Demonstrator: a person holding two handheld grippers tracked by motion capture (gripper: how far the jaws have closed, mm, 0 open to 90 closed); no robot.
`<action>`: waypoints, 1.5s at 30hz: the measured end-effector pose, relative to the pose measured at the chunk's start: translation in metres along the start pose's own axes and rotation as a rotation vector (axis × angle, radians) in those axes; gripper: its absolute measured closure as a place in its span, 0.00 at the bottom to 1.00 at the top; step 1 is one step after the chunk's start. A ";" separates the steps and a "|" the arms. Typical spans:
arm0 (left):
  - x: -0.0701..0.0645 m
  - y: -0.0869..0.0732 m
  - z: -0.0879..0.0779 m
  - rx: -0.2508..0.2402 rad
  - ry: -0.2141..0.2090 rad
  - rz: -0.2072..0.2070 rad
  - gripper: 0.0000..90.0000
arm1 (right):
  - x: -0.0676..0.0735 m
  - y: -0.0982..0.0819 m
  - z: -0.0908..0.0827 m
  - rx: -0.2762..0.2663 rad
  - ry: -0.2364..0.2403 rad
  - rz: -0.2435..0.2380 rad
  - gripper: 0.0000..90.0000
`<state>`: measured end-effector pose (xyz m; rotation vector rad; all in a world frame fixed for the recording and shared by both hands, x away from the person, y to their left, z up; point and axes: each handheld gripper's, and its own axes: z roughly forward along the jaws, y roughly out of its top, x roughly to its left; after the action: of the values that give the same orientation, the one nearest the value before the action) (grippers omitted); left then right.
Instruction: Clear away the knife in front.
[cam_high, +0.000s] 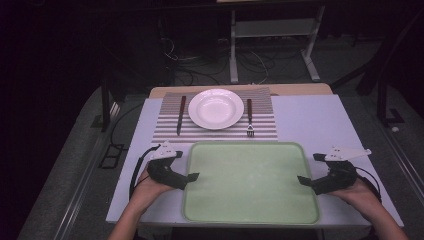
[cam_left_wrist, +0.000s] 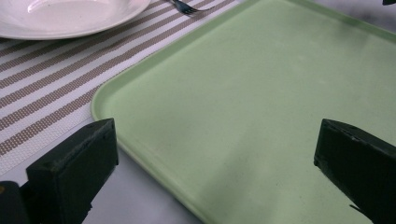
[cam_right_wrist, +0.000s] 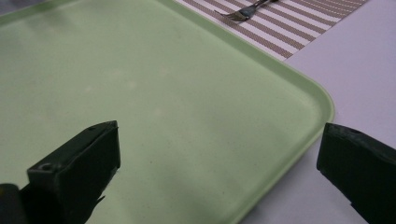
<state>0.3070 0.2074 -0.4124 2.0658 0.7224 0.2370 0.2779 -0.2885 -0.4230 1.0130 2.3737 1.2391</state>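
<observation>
The desk (cam_high: 310, 125) is pale grey-white and carries everything here. The largest thing on it is the light green tray (cam_high: 250, 200), a shallow rounded rectangle lying flat at the near middle of the desk, between the two hands, with its far edge just beside the striped placemat (cam_high: 167, 127). The placemat, brown and white in stripes, lies at the far middle of the desk. On its centre sits the white plate (cam_high: 216, 108), round and shallow. To the plate's left on the mat lies the knife (cam_high: 180, 114) with a dark handle, and to its right the fork (cam_high: 249, 118), its tines pointing toward the tray.

The left tool (cam_high: 191, 177) is at the tray's left edge, held in the person's left hand (cam_high: 147, 187). In the left gripper view its jaws stand wide apart, one over the bare desk and mat side, the other over the green tray (cam_left_wrist: 261, 93), with the tray's rim running between them; the pads press on nothing.

The right tool (cam_high: 303, 180) is at the tray's right edge, in the right hand (cam_high: 362, 195). In the right gripper view its jaws are likewise spread wide astride the tray's (cam_right_wrist: 163, 93) rim, clasping nothing.
</observation>
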 end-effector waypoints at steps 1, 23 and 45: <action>0.000 0.000 0.001 0.005 0.003 0.002 0.00 | 0.000 0.000 0.000 0.001 0.001 -0.001 0.00; 0.006 0.002 0.008 0.027 0.007 0.004 0.00 | -0.002 -0.003 -0.001 -0.017 0.009 0.033 0.00; 0.021 0.010 0.017 0.012 0.038 -0.018 0.00 | -0.002 -0.004 -0.001 -0.020 0.023 0.033 0.00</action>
<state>0.3349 0.2034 -0.4157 2.0698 0.7672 0.2631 0.2766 -0.2918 -0.4258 1.0407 2.3658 1.2907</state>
